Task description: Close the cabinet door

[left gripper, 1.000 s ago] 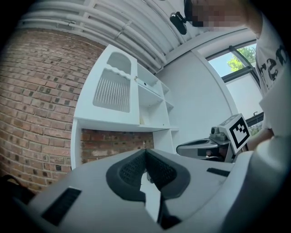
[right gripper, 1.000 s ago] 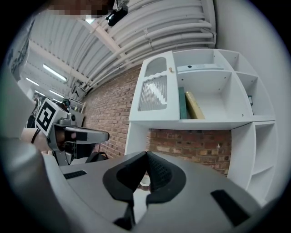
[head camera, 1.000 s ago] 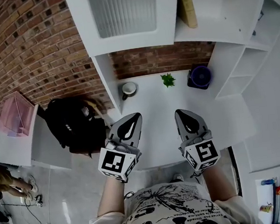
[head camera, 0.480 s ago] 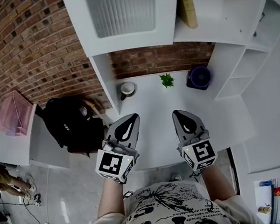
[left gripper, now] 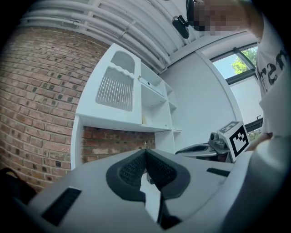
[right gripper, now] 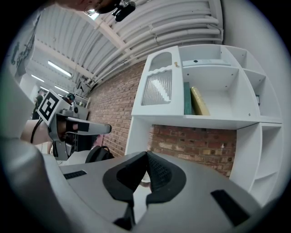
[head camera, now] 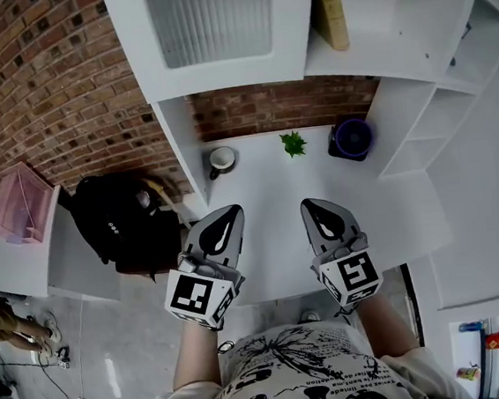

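Note:
The white cabinet door, with a ribbed glass panel, hangs above the desk. It stands left of an open compartment that holds upright books. The right gripper view shows the same door next to the books. My left gripper and right gripper are held side by side over the near part of the white desk, well below the door. Both point level toward the cabinet. Each one's jaws are shut with nothing between them, as seen at the left gripper and the right gripper.
A cup, a small green plant and a purple round object stand at the back of the desk by the brick wall. White open shelves rise on the right. A black backpack lies left of the desk.

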`<move>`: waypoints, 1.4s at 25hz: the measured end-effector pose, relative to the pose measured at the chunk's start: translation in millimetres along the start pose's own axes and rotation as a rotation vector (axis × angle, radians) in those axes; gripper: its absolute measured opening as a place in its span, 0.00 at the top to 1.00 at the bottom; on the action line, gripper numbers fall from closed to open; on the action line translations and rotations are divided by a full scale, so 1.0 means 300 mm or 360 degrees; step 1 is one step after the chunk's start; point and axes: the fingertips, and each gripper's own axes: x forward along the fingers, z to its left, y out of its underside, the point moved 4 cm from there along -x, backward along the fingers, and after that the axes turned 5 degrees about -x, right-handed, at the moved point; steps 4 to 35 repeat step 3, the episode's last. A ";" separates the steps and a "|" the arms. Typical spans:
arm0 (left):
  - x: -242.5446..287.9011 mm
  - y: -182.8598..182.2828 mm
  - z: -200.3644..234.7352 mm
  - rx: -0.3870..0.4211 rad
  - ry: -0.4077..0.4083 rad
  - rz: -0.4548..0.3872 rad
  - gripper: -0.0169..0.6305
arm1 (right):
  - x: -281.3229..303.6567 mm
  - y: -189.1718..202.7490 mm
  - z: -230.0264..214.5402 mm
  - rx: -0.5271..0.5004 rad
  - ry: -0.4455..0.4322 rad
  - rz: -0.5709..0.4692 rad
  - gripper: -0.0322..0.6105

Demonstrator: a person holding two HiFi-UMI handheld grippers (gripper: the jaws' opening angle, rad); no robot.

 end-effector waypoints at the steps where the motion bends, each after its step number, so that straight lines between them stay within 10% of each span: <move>1: 0.003 0.001 -0.003 -0.0004 0.0007 0.0000 0.95 | 0.002 0.001 -0.001 -0.0001 -0.0001 0.0001 0.93; 35: 0.009 0.003 -0.010 -0.0010 0.0021 0.0001 0.95 | 0.005 0.004 -0.003 -0.0003 -0.0004 0.0002 0.93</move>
